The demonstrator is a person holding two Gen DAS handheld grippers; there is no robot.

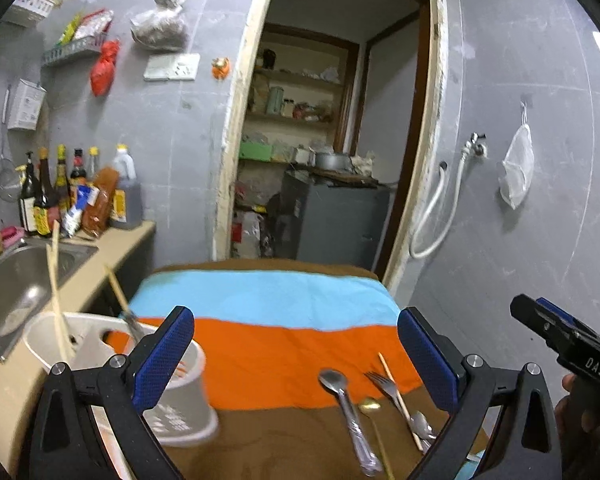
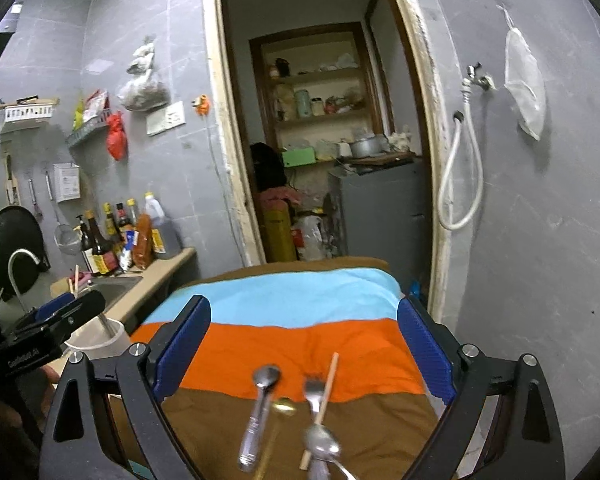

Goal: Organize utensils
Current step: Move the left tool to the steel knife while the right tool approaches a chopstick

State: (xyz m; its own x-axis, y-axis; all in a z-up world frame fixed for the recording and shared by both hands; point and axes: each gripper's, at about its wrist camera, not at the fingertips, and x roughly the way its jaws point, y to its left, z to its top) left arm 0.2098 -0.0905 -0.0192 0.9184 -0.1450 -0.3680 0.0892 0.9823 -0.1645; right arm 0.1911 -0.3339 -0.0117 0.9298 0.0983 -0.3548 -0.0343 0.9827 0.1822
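**Utensils lie lengthwise under the right tongs**

Utensils sit loose on the brown band of the striped cloth (image 2: pixel 300 344) covering the counter, nearest the cameras. From the right wrist view, a steel spoon (image 2: pixel 260 412) lies on the left of the group, a gold spoon (image 2: pixel 284 406) just beside it, then a fork (image 2: pixel 314 394) crossed by a single wooden chopstick (image 2: pixel 324 396), with another steel spoon (image 2: pixel 322 446) closest in. All lie with handles toward the camera and heads pointing away, so their long axes run roughly along the pointing line of the tongs.

Right tongs (image 2: pixel 304 352) are spread wide and empty, and the group lies directly below and between their fingers. Left tongs (image 1: pixel 296 360) are likewise released and hold nothing; from there the utensils lie off to the lower right, so the right hand is judged the nearer one for a pick.

Further left, at the counter's edge, stands the white utensil holder (image 1: pixel 180 412), already carrying a pair of chopsticks (image 1: pixel 58 300) and one more utensil, its kind unclear. Beyond it is the steel sink (image 1: pixel 24 280), then sauce bottles (image 1: pixel 60 192) against the grey wall.
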